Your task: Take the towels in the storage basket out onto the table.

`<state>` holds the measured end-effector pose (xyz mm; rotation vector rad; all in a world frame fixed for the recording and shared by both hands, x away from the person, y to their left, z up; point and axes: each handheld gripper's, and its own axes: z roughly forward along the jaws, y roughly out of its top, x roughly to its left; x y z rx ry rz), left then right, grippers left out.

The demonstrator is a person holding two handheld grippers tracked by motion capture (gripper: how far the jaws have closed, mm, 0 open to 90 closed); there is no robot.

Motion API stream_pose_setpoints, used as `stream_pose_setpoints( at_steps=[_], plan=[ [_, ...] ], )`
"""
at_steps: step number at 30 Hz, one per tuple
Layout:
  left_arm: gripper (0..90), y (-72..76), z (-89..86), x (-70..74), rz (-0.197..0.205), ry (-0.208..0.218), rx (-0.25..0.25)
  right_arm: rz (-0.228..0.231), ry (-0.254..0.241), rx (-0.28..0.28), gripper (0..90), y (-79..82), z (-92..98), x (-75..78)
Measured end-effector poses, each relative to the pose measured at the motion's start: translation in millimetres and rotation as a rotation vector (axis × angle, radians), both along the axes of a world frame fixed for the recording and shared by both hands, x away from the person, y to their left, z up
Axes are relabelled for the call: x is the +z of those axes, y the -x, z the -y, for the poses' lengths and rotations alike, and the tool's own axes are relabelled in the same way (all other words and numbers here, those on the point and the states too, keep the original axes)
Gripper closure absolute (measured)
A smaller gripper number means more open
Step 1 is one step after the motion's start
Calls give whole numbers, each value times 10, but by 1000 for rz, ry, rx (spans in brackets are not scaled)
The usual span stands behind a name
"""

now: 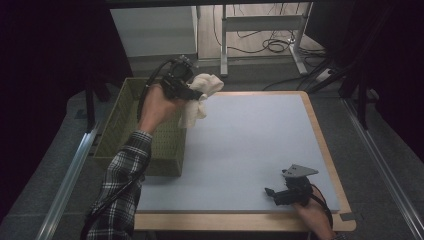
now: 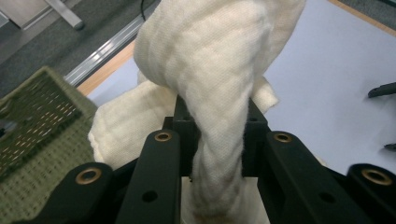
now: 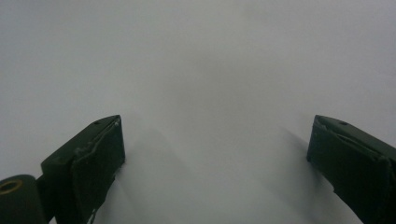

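Observation:
A cream knitted cloth (image 1: 200, 97) hangs bunched in the air at the table's far left corner, beside the green basket (image 1: 115, 120). My left gripper (image 1: 196, 94) is shut on it. In the left gripper view the cloth (image 2: 210, 70) bulges up between the two black jaws, which pinch its narrow middle, and its lower end drops out of sight below them. Low at the table's near right rests my right gripper (image 1: 271, 194), pointing left. Its jaws stand wide open over the bare pale mat (image 3: 210, 70), with nothing between the fingertips (image 3: 100, 149).
The green perforated basket (image 2: 32, 121) stands off the table's left edge. The pale blue mat (image 1: 250, 145) covers the wooden table. Behind the table are a desk frame (image 1: 260, 25) and floor cables (image 1: 275, 45). Metal rails (image 1: 70, 170) run along both sides.

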<state>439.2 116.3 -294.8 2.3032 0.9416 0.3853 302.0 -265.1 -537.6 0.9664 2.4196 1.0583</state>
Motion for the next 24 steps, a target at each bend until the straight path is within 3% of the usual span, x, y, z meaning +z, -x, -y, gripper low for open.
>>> stream_pose_setpoints(
  at_steps=[7, 14, 15, 23, 24],
  plan=[
    [745, -46, 283, -109, -16, -8, -35, -1, -1, 0, 43, 0, -1, 0],
    [741, -69, 605, -320, -43, -43, -91, 0, 1, 0, 43, -1, 0, 0],
    [740, -75, 699, -415, -53, -43, -103, 0, 1, 0, 43, -2, 0, 0],
    [733, -74, 968, -819, -97, -54, -141, 1, 0, -1, 43, -2, -1, -2],
    [732, -74, 968, -819, -97, -54, -141, 1, 0, -1, 43, -2, -1, -2]
  ],
)
